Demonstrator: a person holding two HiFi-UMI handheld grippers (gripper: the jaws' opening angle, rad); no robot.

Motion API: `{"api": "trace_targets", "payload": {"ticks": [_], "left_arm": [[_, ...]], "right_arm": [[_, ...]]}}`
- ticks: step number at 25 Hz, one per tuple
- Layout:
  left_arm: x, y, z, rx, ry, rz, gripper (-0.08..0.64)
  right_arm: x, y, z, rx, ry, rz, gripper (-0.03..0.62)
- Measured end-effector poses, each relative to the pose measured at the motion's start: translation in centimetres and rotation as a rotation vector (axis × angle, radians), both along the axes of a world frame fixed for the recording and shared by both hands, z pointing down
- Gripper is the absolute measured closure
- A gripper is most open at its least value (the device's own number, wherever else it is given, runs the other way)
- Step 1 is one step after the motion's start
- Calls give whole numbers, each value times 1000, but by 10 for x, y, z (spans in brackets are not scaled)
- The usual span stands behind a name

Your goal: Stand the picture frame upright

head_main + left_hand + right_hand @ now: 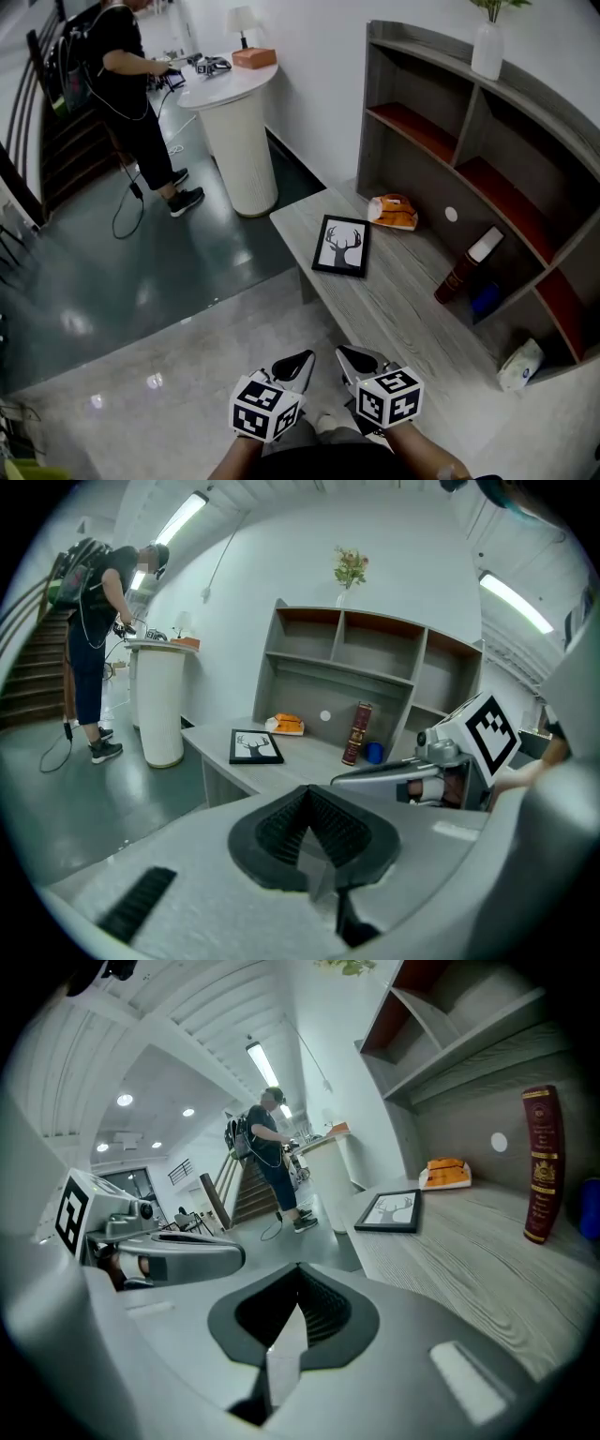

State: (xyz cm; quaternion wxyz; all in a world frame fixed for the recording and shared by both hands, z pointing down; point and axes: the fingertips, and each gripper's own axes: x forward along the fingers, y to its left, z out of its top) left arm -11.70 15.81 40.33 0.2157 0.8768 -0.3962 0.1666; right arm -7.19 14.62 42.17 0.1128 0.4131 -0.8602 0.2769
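We see the picture frame [341,247] flat near the desk [412,309] edge at 12 o'clock, red book [539,1162] lettering unreadable. Left gripper [298,362] and right gripper [353,359] pinched closed, empty, over open floor [187,309].

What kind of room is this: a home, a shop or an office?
Most likely an office lobby or showroom, not a home: a curved grey shelf unit with a built-in wooden counter holding a picture frame, a white round pedestal table, and a staircase beside a glossy floor.
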Motion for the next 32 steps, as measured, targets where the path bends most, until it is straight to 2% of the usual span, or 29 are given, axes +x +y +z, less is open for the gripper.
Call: {"api": "trace_targets", "payload": {"ticks": [5,13,23,32], "left_arm": [[-1,-18,-5,20,31,4,563],[-18,-67,0,24,10,65,563],[-46,-129,2,14,47,190,563],[-64,-167,11,9,16,297,563]], "right_arm": [[3,-14,0,-6,3,33,591],[-8,-58,2,-11,29,109,591],[-33,-115,-2,-21,72,231,591],[-54,-151,5,-35,83,334,591]]}}
